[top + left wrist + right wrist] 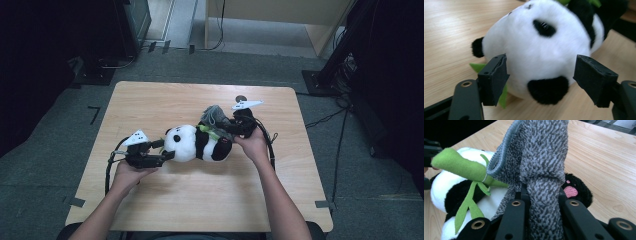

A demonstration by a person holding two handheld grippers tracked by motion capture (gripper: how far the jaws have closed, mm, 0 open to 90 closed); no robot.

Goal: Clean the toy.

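Panda toy lies on its side mid-table in our high view, with our left gripper at its head and our right gripper beyond its feet. Left gripper view: jaws spread, flanking the white head without pressing, so nothing is grasped. Right gripper view: jaws clenched on the grey cloth, bunched upright over the panda's belly, likely to wipe or cover it.

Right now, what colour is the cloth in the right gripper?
Mottled grey cloth, clearest in the right gripper view.
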